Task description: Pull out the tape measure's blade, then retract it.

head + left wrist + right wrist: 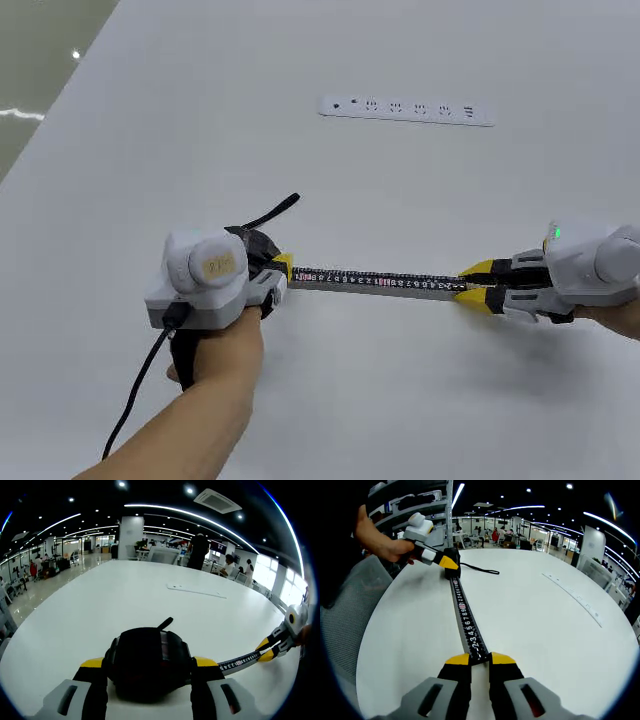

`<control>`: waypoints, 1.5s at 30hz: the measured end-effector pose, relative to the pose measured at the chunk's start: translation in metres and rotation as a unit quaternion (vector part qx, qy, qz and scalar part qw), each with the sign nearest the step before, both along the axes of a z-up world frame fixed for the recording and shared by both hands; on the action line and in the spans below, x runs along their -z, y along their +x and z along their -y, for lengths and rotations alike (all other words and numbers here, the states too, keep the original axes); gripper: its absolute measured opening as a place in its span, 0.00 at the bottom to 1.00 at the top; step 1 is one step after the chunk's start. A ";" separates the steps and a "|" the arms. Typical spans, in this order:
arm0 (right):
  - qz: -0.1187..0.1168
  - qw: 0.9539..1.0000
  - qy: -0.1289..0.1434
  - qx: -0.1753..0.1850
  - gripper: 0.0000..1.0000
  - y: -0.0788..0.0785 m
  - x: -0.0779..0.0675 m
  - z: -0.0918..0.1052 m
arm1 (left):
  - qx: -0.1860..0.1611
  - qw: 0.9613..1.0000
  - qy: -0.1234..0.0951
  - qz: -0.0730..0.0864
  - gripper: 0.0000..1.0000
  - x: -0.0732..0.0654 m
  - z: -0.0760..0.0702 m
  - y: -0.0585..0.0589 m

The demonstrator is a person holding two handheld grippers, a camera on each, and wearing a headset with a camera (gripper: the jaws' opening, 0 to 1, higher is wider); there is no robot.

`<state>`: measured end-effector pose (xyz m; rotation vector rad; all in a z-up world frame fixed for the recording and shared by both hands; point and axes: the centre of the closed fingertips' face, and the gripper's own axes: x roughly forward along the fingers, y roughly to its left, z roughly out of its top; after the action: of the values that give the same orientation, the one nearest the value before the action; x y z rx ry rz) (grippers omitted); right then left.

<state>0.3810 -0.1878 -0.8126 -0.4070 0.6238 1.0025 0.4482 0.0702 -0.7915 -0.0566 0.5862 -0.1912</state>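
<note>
Head view: 1 power strip (407, 109) lies well beyond the blade (380, 281). My left gripper (278, 272) clamps 1 tape measure (258, 246) (blk case); right gripper (478, 285) pinches blade's end.

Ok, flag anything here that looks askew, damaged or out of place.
Nothing stands out. The blade runs straight from the case, clamped in the left gripper, to the right gripper pinching its tip. The power strip lies flat on the table.

The tabletop (420, 190) is smooth matt white, the tape measure case (149, 661) matt black plastic, its blade (378, 280) faintly glossy metal.
</note>
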 end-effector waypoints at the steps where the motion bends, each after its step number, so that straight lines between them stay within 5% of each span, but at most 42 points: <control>1: 0.000 1.000 0.000 0.000 0.11 0.000 0.000 0.000 | 0.000 1.000 0.000 0.000 0.64 0.000 0.000 0.000; 45: -0.003 1.000 0.004 -0.002 0.11 -0.002 -0.003 -0.007 | 0.018 1.000 -0.011 -0.020 0.60 0.001 -0.001 -0.003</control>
<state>0.3787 -0.1811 -0.8092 -0.3996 0.6249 1.0108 0.4448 0.0711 -0.7924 -0.0710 0.6253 -0.2321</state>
